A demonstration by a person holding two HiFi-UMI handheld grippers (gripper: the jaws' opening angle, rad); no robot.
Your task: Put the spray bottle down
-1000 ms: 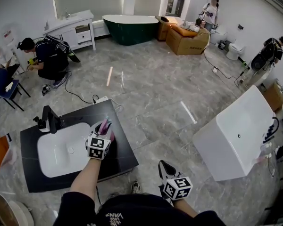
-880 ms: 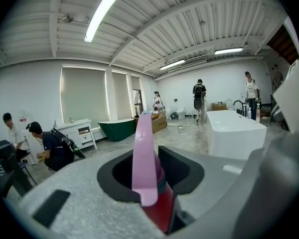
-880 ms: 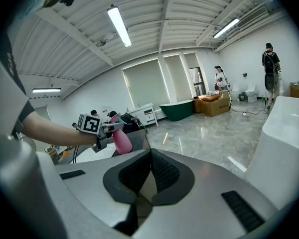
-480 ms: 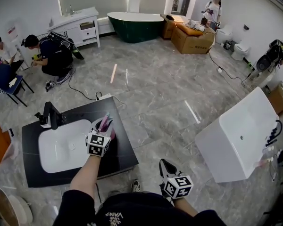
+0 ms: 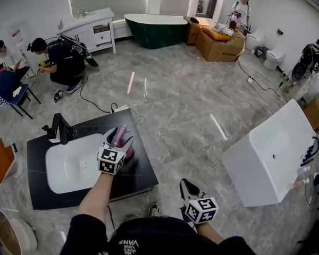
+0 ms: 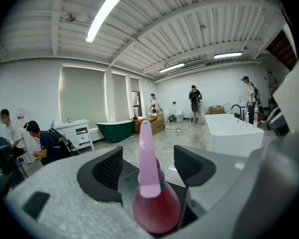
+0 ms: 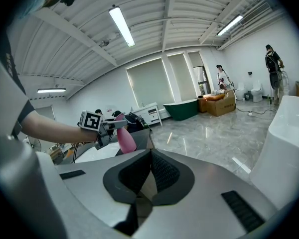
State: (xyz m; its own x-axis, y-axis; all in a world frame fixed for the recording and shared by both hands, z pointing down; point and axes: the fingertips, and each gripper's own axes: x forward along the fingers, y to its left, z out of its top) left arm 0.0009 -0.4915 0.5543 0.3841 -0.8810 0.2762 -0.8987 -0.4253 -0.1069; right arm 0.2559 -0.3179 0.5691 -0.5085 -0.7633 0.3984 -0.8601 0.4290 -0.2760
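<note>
Pink plastic spray bottle [image 6: 154, 203] on the black bench [image 5: 141, 177], upright between the opening fingers [image 6: 105, 171] of the left gripper [image 6: 149, 167], pads clear of it.
Judged light, smooth, slightly yielding: grip the round belly, not the tapering neck. Right gripper [image 7: 150, 176]: fingers together, empty, well apart.

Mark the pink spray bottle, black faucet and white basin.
pink spray bottle [image 6: 157, 210]: left gripper view, on its round belly.
black faucet [image 5: 59, 126]: head view, on its upright stem.
white basin [image 5: 68, 170]: head view, on the bare bowl floor.
</note>
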